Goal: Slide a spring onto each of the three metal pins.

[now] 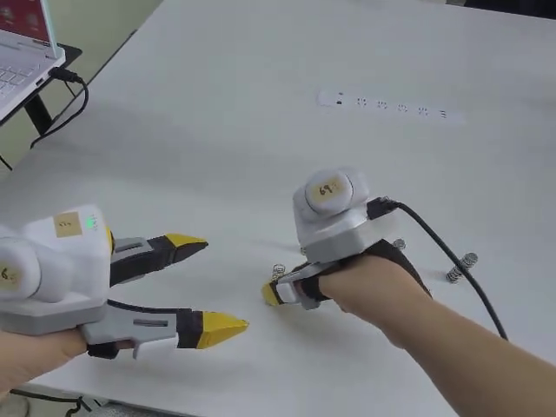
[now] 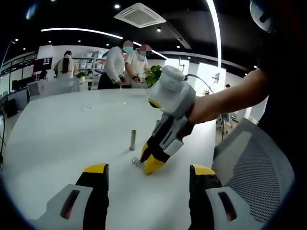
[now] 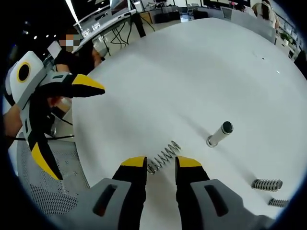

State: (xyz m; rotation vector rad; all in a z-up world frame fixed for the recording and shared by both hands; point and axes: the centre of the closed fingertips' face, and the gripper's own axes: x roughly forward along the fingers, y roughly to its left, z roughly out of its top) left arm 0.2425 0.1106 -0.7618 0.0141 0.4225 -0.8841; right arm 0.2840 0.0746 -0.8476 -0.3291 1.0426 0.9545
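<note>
Straddling a spring [image 3: 164, 156], right hand-held gripper [image 3: 160, 163]

**Springs and pin: positions, state**

One pin [image 3: 219, 134]: a short grey metal cylinder standing on end on the white tabletop, bare, with no coil on it.

Spring A [image 3: 164, 156]: thin silver wire coil lying on its side. In the right gripper view its axis runs 8 to 2 o'clock, and its far end points toward the pin but stays apart from it. Its near end sits in the gap between the right gripper [image 3: 160, 164] tips; contact can't be resolved.

Spring B [image 3: 266, 184] lies flat at about 4 o'clock from the pin, well apart from A. Spring C [image 3: 278, 202] lies just beside B, at B's 5 o'clock, partly cut by the view edge.
</note>
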